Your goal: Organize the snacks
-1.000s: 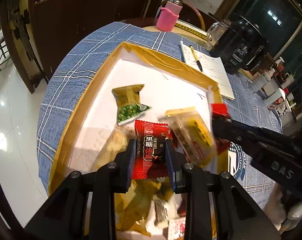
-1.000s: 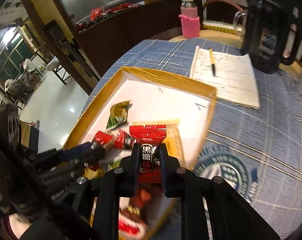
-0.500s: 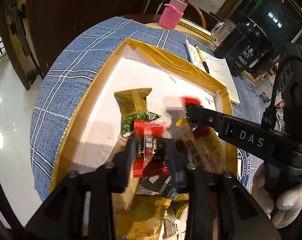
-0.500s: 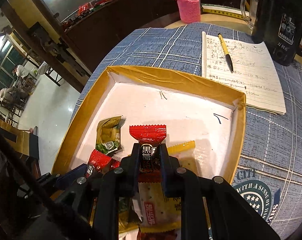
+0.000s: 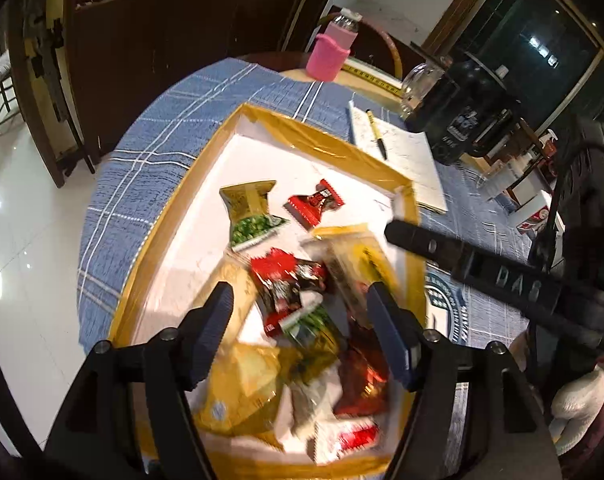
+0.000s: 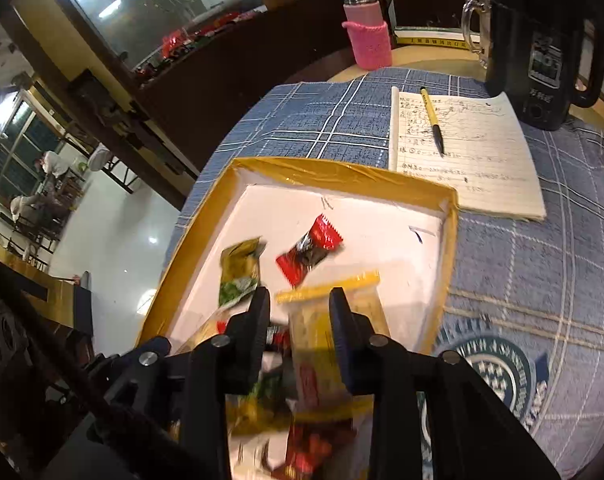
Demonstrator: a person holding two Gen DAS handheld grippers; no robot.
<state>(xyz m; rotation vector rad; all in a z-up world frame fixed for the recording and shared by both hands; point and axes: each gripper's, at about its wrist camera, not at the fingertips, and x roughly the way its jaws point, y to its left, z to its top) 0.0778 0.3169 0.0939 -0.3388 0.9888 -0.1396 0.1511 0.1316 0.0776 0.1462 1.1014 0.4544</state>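
Note:
A yellow-taped tray with a white floor holds a heap of snack packets at its near end. My left gripper hovers over the heap, its jaws opening wide and gripping nothing. A red brown-sugar packet lies loose on the heap under them. My right gripper is also opening, with nothing pressed between its pads; a yellow cracker packet lies below them. A second red packet rests alone on the tray floor beside a green pea packet.
A notebook with a pen lies beyond the tray on the blue checked cloth. Behind it stand a black kettle, a glass mug and a pink-sleeved bottle. The round table's edge drops off on the left.
Both grippers have let go of their red packets and spread their jaws. The right one's packet now lies on the tray floor; the left one's lies on the heap.

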